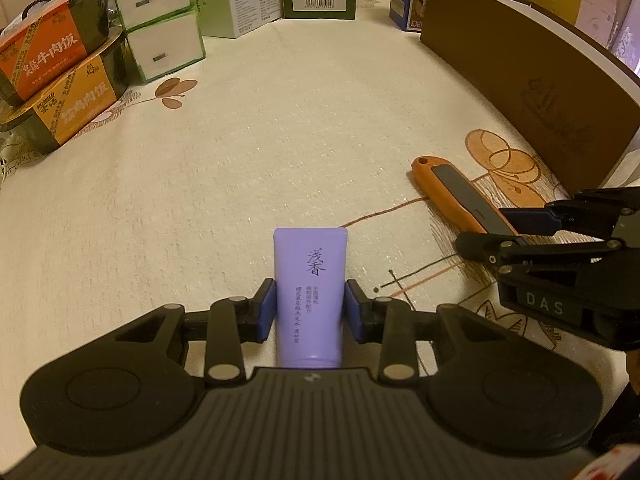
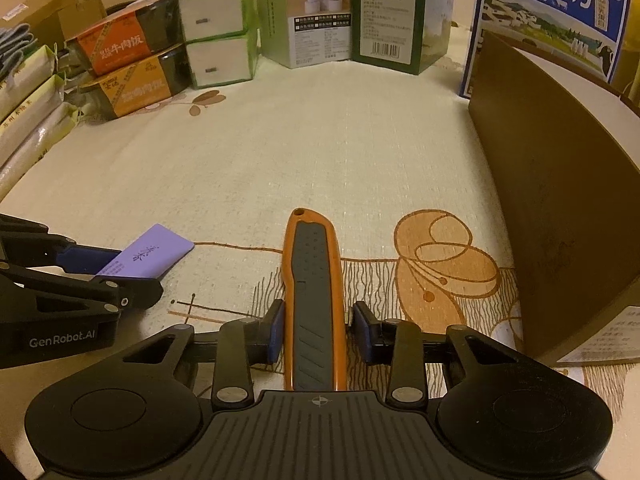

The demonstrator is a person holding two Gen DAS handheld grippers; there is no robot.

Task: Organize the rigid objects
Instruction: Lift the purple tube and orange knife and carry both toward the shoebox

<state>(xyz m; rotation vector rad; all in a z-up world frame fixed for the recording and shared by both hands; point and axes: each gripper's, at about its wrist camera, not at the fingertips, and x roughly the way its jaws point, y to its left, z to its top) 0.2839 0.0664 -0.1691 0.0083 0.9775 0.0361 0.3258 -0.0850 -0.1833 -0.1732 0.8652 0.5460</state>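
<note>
While I look along my left gripper [image 1: 309,312], I see a flat lilac plastic tube [image 1: 309,280] lying on the tablecloth [image 1: 240,160] between the blue pads, which press on both its sides; this gripper is closed on the tube. My right gripper [image 2: 318,328] stands over an orange utility knife [image 2: 314,300] with a ribbed grey insert. The left pad touches the knife, but beside the right pad a thin gap shows, so I cannot tell if the grip is made. The cloth is cream, with a coarse weave and brown printed flowers. A stiff brown cardboard box [image 2: 560,220] stands to the right of the knife. Only the right view shows the blue milk carton [image 2: 552,12] in full and the rice packs [image 2: 28,120] at the left edge. The left view shows the knife's narrow side profile.
</note>
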